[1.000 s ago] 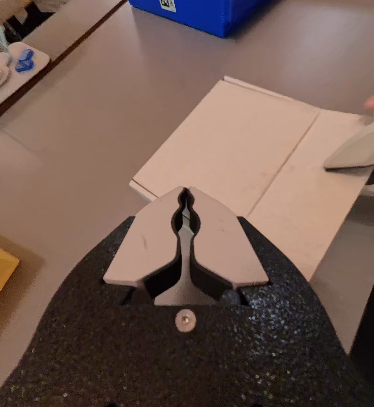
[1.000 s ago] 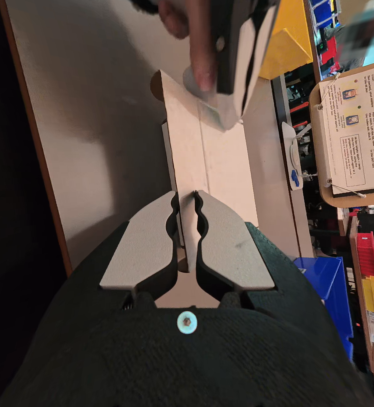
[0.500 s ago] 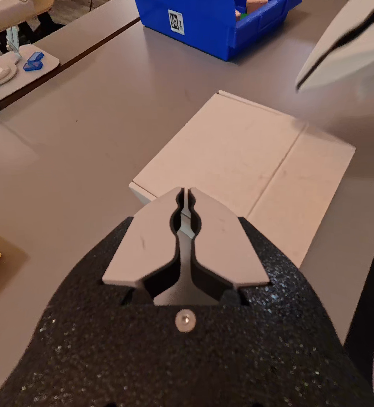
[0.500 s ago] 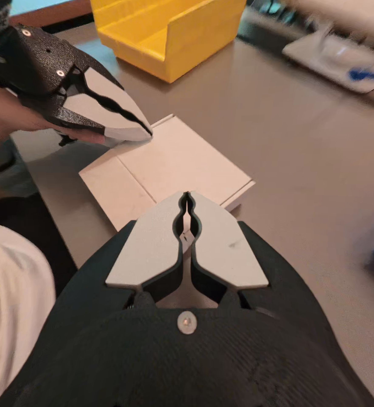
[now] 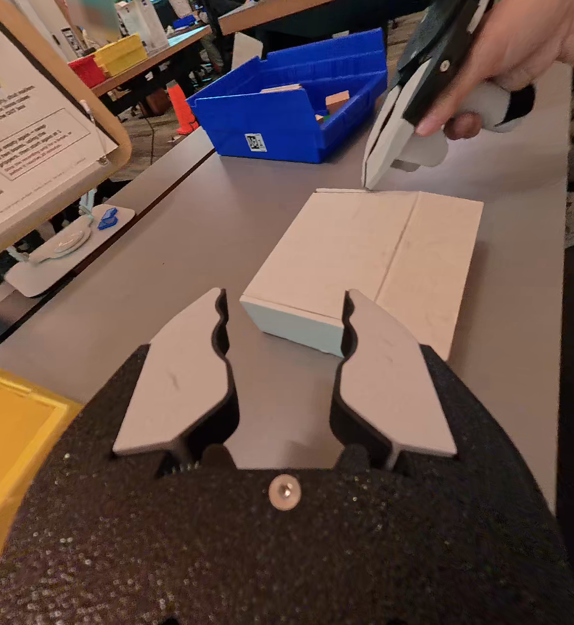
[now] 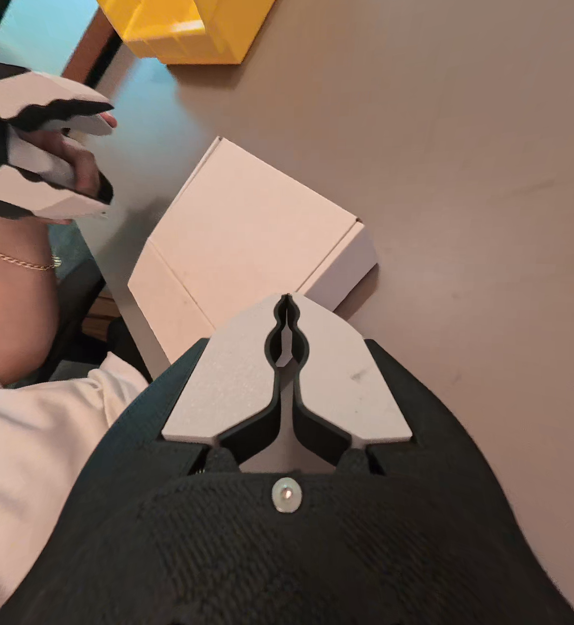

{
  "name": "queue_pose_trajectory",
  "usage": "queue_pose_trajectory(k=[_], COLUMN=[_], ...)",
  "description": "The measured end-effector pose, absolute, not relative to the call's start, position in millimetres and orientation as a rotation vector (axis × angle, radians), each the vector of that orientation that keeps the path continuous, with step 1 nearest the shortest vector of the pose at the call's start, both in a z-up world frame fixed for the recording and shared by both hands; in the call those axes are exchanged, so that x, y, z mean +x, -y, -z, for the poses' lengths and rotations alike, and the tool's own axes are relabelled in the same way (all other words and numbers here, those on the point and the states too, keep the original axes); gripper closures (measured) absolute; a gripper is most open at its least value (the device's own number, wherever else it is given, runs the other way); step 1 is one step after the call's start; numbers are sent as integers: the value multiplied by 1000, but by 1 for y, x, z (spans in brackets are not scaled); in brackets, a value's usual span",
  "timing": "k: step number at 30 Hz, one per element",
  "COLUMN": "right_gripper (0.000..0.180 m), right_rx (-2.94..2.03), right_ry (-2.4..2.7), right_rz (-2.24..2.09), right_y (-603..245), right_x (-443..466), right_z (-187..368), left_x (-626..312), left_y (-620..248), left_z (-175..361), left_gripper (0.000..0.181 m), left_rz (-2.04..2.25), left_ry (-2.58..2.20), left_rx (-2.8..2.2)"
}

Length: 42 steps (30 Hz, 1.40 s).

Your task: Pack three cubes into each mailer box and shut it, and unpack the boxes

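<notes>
A white mailer box [image 5: 363,257] lies on the grey table with its lid down flat. The lid's front flap [image 5: 431,270] sticks out level toward the table's near edge. My left gripper [image 5: 284,297] is open and empty, held just short of the box's left end. It also shows in the right wrist view [image 6: 108,155], open, in a hand. My right gripper [image 6: 287,297] is shut and empty above the box [image 6: 245,230]. In the left wrist view its tip [image 5: 368,182] hangs over the box's far corner. Wooden cubes [image 5: 338,99] lie in the blue bin [image 5: 289,111].
A yellow bin [image 5: 8,456] stands at the near left and shows in the right wrist view [image 6: 191,30]. An instruction board [image 5: 25,135] on a stand leans at the left. The table's edge [image 5: 563,304] runs close beside the box flap. Some 15 centimetres of space lies between my two pairs of fingers. It is some 8 centimetres from my left tips to the lid's front flap [image 5: 431,270]. The right camera catches it too, in the right wrist view [image 6: 163,305].
My right gripper let go of the lid flap and swung to the box's far corner, staying shut. My left gripper drew back from the box and opened.
</notes>
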State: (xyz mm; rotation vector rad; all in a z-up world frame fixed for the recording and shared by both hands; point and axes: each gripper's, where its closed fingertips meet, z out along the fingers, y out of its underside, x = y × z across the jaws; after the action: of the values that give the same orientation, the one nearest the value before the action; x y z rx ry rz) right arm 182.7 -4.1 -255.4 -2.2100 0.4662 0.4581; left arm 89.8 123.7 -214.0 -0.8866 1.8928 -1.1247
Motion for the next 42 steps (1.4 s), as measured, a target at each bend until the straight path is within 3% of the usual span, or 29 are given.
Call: queue_pose_trajectory(k=[9, 18, 26, 34, 42], right_gripper=[180, 180, 180, 180, 180], right_rx=[-2191, -2151, -2094, -2123, -2169], right_ry=[-436, -432, -420, -409, -317], right_rz=[-471, -470, -504, -461, -359], right_y=[10, 18, 21, 22, 11], right_x=[186, 192, 195, 203, 190], right_z=[257, 259, 260, 270, 267], left_x=[94, 91, 101, 107, 110], left_y=[-120, -113, -128, -92, -77], left_z=[212, 190, 216, 235, 213], left_gripper=[101, 102, 92, 97, 100], left_rz=[1491, 1445, 1844, 2046, 2397], left_ry=[-1806, -1764, -1533, -1521, -1227], left_rx=[-1385, -1165, -2042, -2432, -2401])
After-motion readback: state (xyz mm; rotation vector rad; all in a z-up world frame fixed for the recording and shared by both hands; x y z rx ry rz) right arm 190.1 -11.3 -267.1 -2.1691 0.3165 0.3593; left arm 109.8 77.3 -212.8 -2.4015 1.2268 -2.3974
